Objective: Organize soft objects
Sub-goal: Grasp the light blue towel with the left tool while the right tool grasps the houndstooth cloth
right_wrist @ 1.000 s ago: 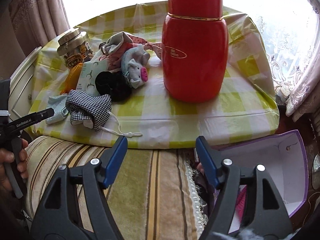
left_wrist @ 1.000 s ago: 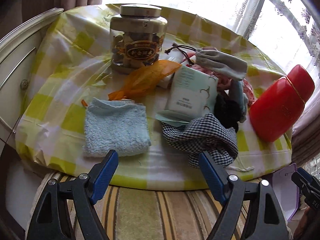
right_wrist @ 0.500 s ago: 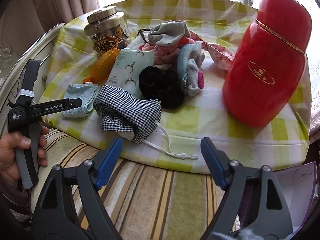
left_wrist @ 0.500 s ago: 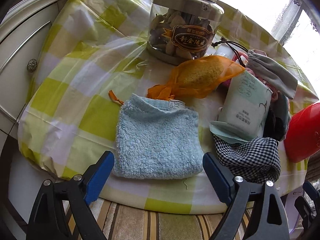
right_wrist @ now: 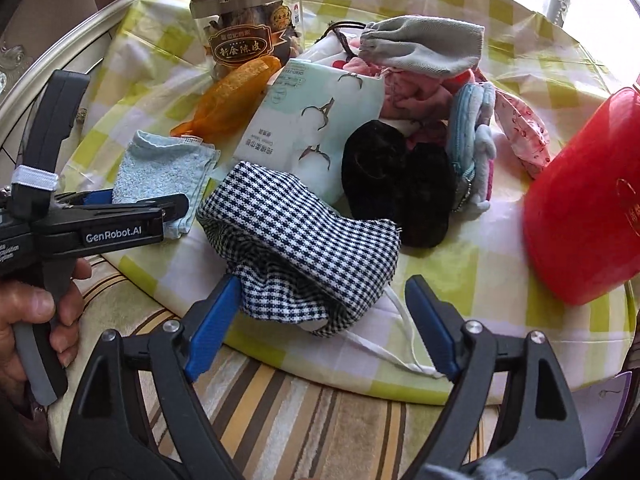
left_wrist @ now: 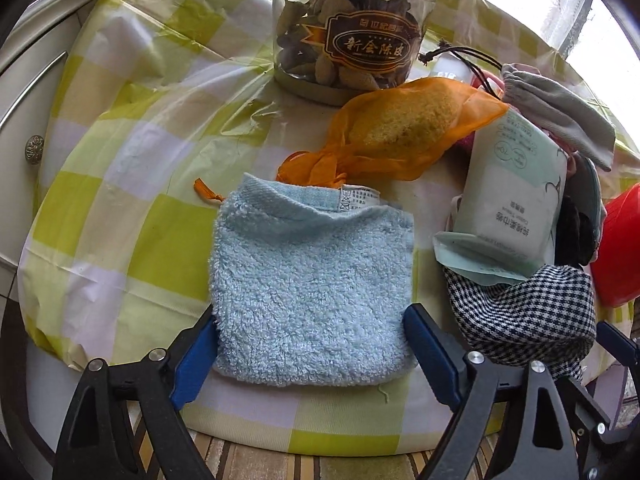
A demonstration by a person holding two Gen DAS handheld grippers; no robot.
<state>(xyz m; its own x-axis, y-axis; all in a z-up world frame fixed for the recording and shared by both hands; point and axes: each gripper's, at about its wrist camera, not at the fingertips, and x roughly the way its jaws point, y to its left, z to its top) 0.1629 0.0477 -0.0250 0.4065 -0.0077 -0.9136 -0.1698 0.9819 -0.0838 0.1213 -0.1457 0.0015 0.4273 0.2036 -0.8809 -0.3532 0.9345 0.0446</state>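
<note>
Towel (left_wrist: 312, 292), pale blue, lies flat near the tabletop's (left_wrist: 120, 168) front edge, on a yellow-checked cover by a curtained window, its labelled hem toward the jar (left_wrist: 352, 28). Both claws have come closer: the left claw (left_wrist: 312, 354) stands wide astride it, after narrowing slightly; the right claw (right_wrist: 320, 330), still widening, straddles the checked cloth (right_wrist: 304, 240).

towel (left_wrist: 312, 292): fluffy terry cloth | desk cover (left_wrist: 120, 128): glossy crinkled plastic | mask (right_wrist: 304, 236): matt woven cloth | canister (right_wrist: 588, 216): glossy red
</note>
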